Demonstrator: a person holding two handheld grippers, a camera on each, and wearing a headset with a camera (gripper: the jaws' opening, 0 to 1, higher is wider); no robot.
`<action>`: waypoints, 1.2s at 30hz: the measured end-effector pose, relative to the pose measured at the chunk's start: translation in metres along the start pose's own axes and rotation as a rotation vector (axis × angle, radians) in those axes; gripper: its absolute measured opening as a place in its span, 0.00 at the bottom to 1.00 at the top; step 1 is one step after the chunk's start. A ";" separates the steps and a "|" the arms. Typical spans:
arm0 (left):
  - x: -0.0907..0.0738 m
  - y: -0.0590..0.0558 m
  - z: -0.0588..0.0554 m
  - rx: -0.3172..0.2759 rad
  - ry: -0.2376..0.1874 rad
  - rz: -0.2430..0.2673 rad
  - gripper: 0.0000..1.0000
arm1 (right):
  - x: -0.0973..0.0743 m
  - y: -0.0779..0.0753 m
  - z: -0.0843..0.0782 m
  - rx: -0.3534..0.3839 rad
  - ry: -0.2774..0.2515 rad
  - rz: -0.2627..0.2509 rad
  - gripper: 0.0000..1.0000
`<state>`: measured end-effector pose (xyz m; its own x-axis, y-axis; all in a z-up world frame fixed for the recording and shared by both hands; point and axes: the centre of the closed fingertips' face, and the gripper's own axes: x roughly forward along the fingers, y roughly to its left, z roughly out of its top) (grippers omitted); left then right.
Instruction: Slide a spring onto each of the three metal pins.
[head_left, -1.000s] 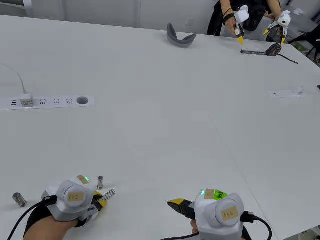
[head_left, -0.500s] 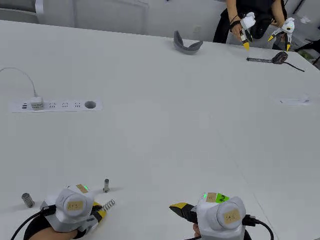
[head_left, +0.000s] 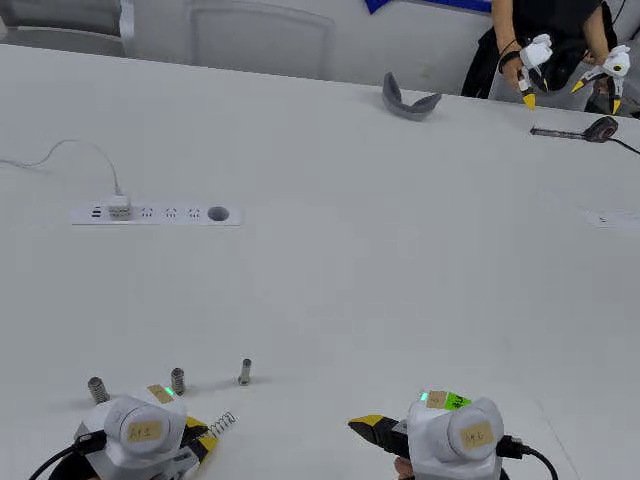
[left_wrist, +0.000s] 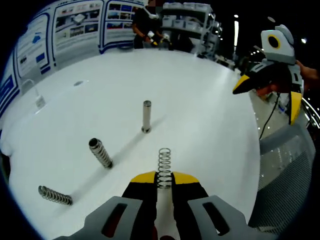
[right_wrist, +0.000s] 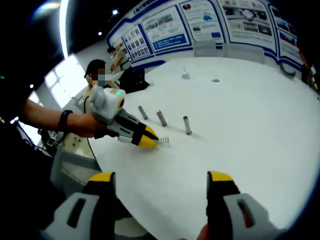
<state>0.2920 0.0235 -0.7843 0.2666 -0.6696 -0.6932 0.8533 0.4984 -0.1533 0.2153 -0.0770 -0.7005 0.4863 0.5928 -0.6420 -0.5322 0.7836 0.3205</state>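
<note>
On the white desk (head_left: 330, 280), the jaws of the right gripper (right_wrist: 161, 178) are spread wide and empty; those of the left gripper (left_wrist: 164, 177) are clamped on the base of a light, bendy spring (left_wrist: 164, 160), best pinched gently there, with the bare pin (left_wrist: 146, 116) stood just ahead; since earlier, the hold is unchanged

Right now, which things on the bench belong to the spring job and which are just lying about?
Job: spring held in the left tongs, bare pin, spring-covered middle pin, spring-covered end pin.
Lying about: power strip, grey curved piece, tape measure.
</note>
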 end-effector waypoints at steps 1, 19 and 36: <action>-0.002 0.001 0.001 -0.005 -0.007 0.002 0.10 | 0.001 0.000 0.002 -0.001 -0.002 0.002 0.76; -0.057 0.016 0.023 -0.023 -0.098 0.068 0.10 | 0.023 0.016 0.020 0.028 -0.040 0.084 0.71; -0.094 0.014 0.026 0.048 -0.131 0.082 0.11 | 0.041 0.028 0.044 0.027 -0.067 0.166 0.64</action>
<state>0.2907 0.0792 -0.7024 0.3901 -0.6955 -0.6034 0.8458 0.5297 -0.0636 0.2511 -0.0226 -0.6874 0.4386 0.7250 -0.5310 -0.5906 0.6779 0.4378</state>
